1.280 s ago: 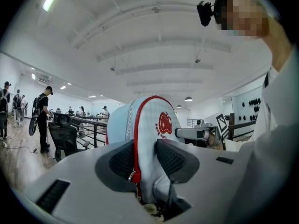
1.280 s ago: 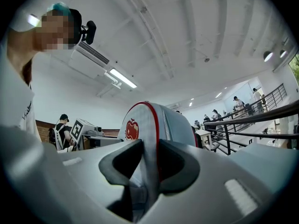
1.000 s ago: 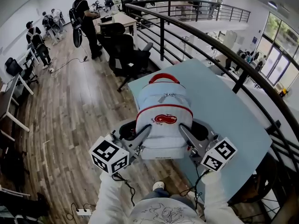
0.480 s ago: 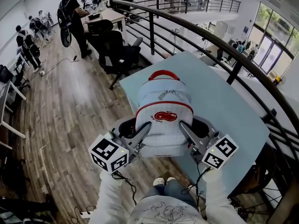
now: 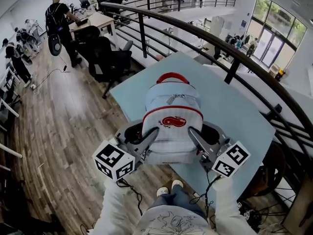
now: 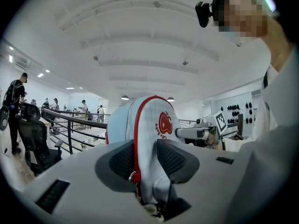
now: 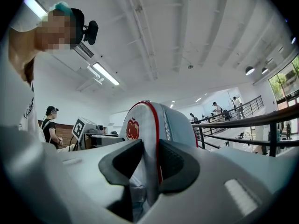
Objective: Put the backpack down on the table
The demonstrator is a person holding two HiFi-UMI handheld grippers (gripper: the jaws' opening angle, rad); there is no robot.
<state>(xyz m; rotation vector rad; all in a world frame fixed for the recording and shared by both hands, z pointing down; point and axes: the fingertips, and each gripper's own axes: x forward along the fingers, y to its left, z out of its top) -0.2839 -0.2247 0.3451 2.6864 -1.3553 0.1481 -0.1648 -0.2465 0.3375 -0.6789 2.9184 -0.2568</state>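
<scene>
A light blue backpack (image 5: 171, 126) with red trim, a red top handle and a red apple logo hangs upright between my two grippers, over the near edge of the pale blue table (image 5: 234, 111). My left gripper (image 5: 149, 138) is shut on the fabric of its left side; in the left gripper view the pads pinch a fold of the backpack (image 6: 149, 120) along the red seam. The right gripper (image 5: 195, 137) is shut on the right side, its jaws clamping the backpack (image 7: 154, 120). Whether the bottom touches the table is hidden.
A black metal railing (image 5: 195, 33) curves round the table's far and right sides. Black office chairs (image 5: 105, 53) stand off the table's far left corner. A person (image 5: 58, 23) stands far left on the wooden floor (image 5: 63, 126). Cables lie near my feet.
The backpack and both grippers have moved forward together; the table now lies further under the backpack. Both grips are unchanged.
</scene>
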